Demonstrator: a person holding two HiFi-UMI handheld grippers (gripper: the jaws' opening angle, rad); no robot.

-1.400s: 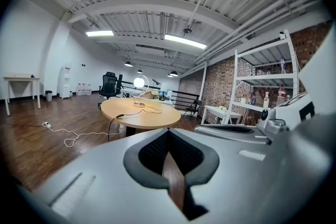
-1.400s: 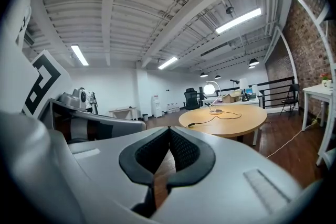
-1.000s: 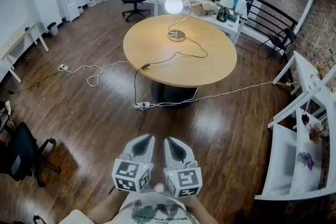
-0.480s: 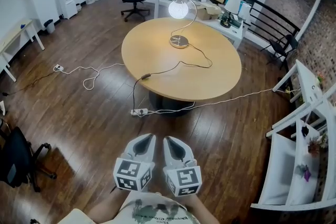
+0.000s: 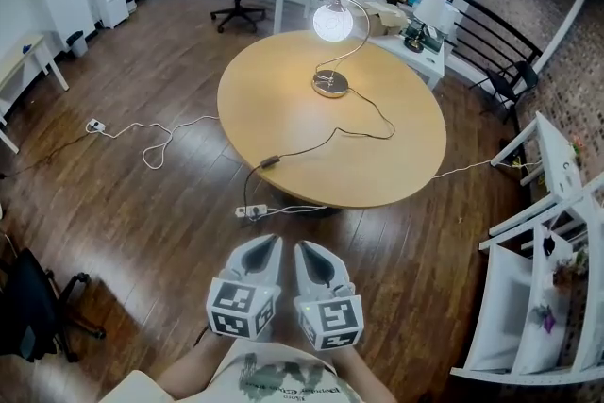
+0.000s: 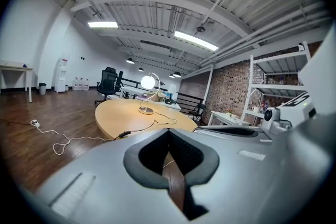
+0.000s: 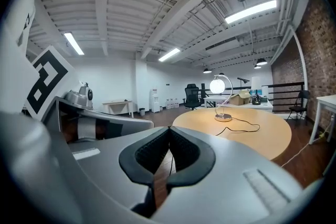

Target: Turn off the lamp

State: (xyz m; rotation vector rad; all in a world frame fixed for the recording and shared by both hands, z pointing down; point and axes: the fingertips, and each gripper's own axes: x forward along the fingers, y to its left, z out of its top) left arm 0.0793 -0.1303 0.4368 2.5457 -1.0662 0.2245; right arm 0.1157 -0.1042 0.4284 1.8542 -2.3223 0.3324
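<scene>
You stand a little way back from the big round wooden bench. You hold the left gripper and the right gripper close to your body, side by side, low in the head view. Each gripper view shows its two dark pads pressed together with nothing between them. Both are clenched and carry nothing.

The lamp with the glowing white ball, the bent silver arm and the round silver foot stands on the far side of the bench. Its light is on. It is well apart from both grippers.

A thin black cord runs from the lamp's foot across the bench top. A small dark lump sits on the cord near the bench edge closest to you. I think that lump is the switch, but it is too small to be sure. The cord then drops to a white plug strip on the wooden floor.

You are at the very start: walking up to the lamp. Nothing is switched off yet. Next, I think you need to step up to the bench, bring one gripper to the dark lump and press it with the tip. Look closely first to find the button.
</scene>
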